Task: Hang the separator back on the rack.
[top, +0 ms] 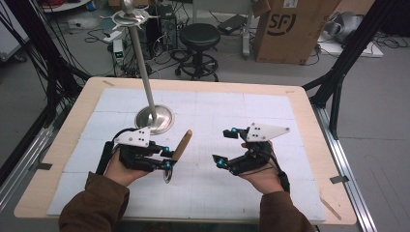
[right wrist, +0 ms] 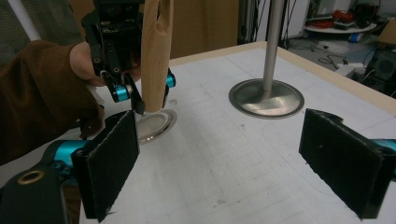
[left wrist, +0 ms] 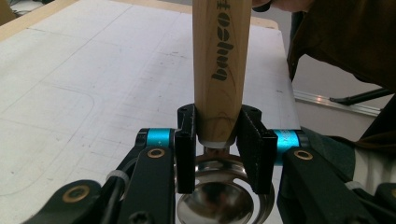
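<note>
I held a strainer (top: pixel 173 162) by its wooden handle (left wrist: pixel 218 65), near the metal end, in my left gripper (left wrist: pixel 217 140), jaws clamped on it. Its round steel bowl (right wrist: pixel 154 125) sat low over the white gridded mat (top: pixel 217 188), left of centre; I could not tell if it touched. The handle was smooth, rounded, pale wood with dark printed lettering; the bowl was shiny and shallow. My right gripper (right wrist: pixel 219 172) hung empty, its felt-faced jaws spread wide. The rounded handle could have twisted between my flat pads and let the bowl swing. Behind stood a steel stand (top: pixel 154 118), a slim pole on a polished disc base, which a tipping handle might have struck.
</note>
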Motion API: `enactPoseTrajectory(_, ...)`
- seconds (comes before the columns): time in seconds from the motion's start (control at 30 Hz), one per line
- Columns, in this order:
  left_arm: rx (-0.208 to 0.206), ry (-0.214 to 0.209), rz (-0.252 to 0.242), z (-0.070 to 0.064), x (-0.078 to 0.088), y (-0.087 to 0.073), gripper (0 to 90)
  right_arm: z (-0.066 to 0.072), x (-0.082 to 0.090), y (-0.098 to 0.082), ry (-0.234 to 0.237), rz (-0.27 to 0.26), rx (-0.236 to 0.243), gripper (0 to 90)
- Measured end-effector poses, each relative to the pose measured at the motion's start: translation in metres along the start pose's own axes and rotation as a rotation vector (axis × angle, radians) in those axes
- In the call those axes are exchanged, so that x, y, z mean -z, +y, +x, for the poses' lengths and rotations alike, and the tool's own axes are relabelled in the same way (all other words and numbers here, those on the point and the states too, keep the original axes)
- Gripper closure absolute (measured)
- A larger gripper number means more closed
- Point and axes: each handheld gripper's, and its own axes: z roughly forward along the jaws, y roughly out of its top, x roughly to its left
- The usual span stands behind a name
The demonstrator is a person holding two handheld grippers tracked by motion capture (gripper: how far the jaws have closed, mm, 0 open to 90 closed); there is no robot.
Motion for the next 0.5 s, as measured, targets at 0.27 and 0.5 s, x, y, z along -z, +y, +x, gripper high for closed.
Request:
enactPoseTrajectory(0.27, 0.002, -0.011, -0.033, 0.000, 0.001, 0.000, 69.3, 0.004, -0.019, 0.015, 0.058, -0.018, 0.010, 10.9)
enactPoseTrajectory(0.5, -0.005, -0.006, -0.049, -0.001, 0.000, 0.001, 69.3, 0.008, -0.038, 0.023, 0.132, -0.010, 0.017, 11.4)
